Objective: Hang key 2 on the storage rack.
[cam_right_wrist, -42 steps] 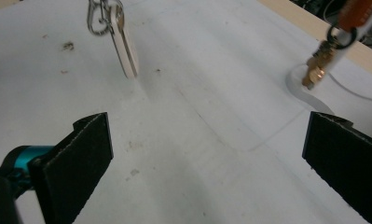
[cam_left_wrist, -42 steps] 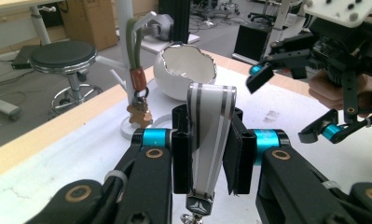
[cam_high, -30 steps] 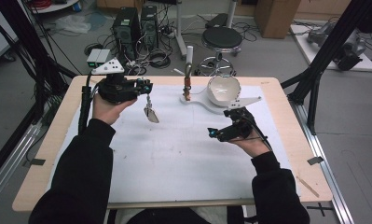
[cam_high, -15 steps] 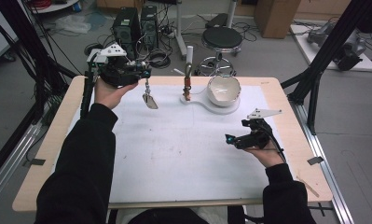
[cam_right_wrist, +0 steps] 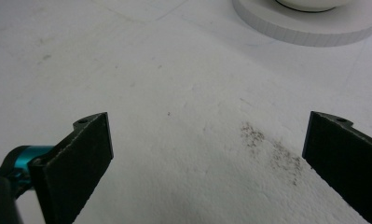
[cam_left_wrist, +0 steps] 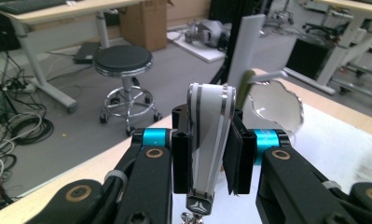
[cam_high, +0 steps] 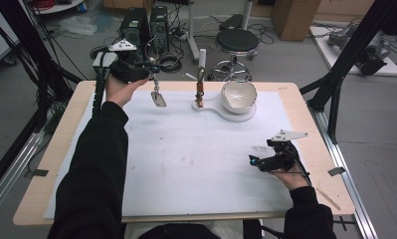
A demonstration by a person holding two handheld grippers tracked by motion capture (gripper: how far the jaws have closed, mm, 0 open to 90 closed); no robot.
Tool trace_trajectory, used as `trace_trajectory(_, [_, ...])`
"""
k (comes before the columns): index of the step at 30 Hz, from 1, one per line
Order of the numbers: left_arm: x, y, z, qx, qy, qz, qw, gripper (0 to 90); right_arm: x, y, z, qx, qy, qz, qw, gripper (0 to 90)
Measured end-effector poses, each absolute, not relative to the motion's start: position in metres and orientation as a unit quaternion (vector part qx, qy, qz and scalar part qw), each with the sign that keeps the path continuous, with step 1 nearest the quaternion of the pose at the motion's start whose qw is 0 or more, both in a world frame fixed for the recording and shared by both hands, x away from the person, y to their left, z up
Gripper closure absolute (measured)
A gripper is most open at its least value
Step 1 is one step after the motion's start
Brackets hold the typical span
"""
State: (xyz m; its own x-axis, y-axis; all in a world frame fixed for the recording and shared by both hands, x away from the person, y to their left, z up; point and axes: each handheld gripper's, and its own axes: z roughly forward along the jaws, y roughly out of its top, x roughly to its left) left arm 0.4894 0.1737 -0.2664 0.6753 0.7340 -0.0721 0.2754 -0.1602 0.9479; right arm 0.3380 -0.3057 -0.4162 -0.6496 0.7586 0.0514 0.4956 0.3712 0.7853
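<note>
The watch (cam_high: 158, 96) hangs by its grey-and-white strap (cam_left_wrist: 209, 140) from the left gripper (cam_high: 153, 69), whose 2 jaws are clamped on it above the table's (cam_high: 285, 89) far-left edge. With the body dangling free, it could swing and slip if the hand jerks. The left gripper view reveals the pinch, while the right gripper (cam_right_wrist: 207, 158) gapes wide, holding nothing, over the white mat (cam_right_wrist: 174, 93).

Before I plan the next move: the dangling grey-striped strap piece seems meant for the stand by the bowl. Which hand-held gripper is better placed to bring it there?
Left. The left hand-held gripper is clamped on the strap, near the stand. The right hand-held gripper is open, empty, low over the mat.
</note>
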Motion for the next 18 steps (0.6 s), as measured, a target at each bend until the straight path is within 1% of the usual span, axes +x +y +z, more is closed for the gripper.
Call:
trace_trajectory(2, [0.494, 0.171, -0.264, 0.730, 0.351, 0.197, 0.552, 75.1, 0.335, -0.307, -0.417, 0.385, 0.813, 0.403, 0.169, 0.8])
trace_trajectory(8, [0.504, 0.153, -0.252, 0.735, 0.328, 0.215, 0.553, 75.1, 0.330, -0.310, -0.422, 0.382, 0.811, 0.403, 0.185, 0.8])
trace_trajectory(10, [0.509, 0.146, -0.248, 0.740, 0.327, 0.219, 0.545, 75.1, 0.328, -0.311, -0.424, 0.383, 0.810, 0.405, 0.184, 0.8])
trace_trajectory(12, [0.513, 0.142, -0.247, 0.744, 0.324, 0.229, 0.538, 75.1, 0.327, -0.311, -0.424, 0.386, 0.809, 0.404, 0.183, 0.8])
trace_trajectory(18, [0.528, 0.134, -0.249, 0.737, 0.328, 0.240, 0.540, 75.1, 0.326, -0.311, -0.424, 0.388, 0.803, 0.414, 0.184, 0.8])
